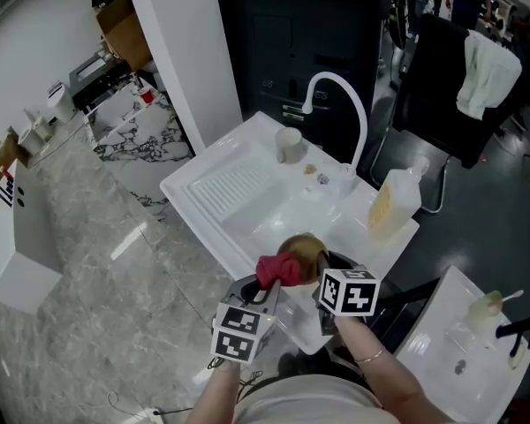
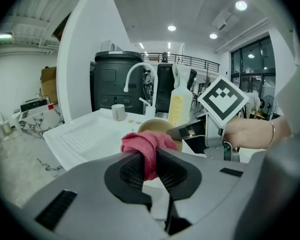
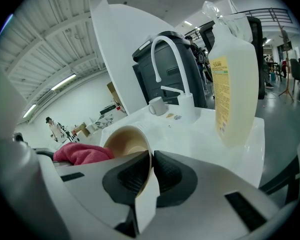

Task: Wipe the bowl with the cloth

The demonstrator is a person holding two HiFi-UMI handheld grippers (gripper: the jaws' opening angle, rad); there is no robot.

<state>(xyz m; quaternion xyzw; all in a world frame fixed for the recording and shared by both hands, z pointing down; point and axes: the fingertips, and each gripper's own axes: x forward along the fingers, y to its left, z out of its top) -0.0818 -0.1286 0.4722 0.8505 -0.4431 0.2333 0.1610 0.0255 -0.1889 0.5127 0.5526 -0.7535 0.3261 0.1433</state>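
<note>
Pinching red cloth (image 2: pixel 146 145) between jaws, left gripper (image 2: pixel 150 159) is sitting lower centre of head view. Right gripper (image 3: pixel 151 160) is clamping rim of tan bowl (image 3: pixel 124 140), tilted sideways over white sink (image 1: pixel 238 193), cloth just beside its mouth.

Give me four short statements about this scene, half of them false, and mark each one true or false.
1. The left gripper is shut on the red cloth. True.
2. The bowl lies flat in the sink. False: the right gripper holds the bowl by its rim, tipped on its side.
3. The soap bottle lies on its side. False: the soap bottle stands upright at the edge of the sink.
4. A white mug stands near the faucet. True.
</note>
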